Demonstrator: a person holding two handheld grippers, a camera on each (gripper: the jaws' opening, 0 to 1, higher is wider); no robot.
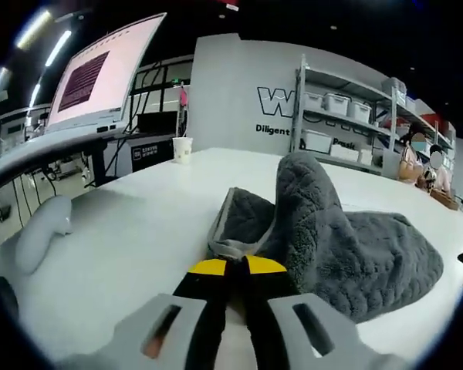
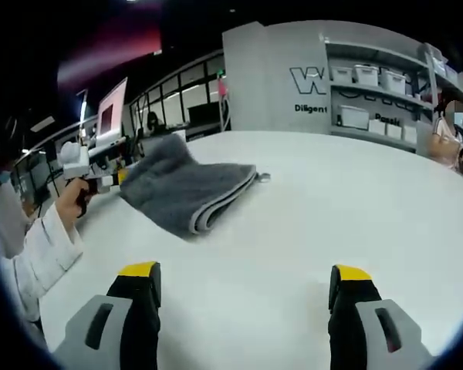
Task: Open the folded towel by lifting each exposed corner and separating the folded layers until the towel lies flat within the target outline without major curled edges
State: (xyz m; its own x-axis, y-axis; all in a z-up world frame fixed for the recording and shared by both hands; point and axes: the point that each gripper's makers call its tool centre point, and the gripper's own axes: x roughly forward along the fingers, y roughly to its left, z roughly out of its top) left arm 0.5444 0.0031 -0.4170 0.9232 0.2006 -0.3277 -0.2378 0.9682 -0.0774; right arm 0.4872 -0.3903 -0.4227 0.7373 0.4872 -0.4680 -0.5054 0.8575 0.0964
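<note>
A grey fluffy towel lies folded on the white table. My left gripper is shut on the towel's near hemmed corner, and a fold of the cloth stands up just behind the yellow-tipped jaws. In the right gripper view the same towel lies folded in layers at the table's left side, with the left gripper held by a person's hand at its far edge. My right gripper hangs open over bare table, well short of the towel.
A paper cup stands at the table's far edge. A white rounded object lies at the left. A monitor rises behind it. Shelves with bins line the back wall, where people sit at the right.
</note>
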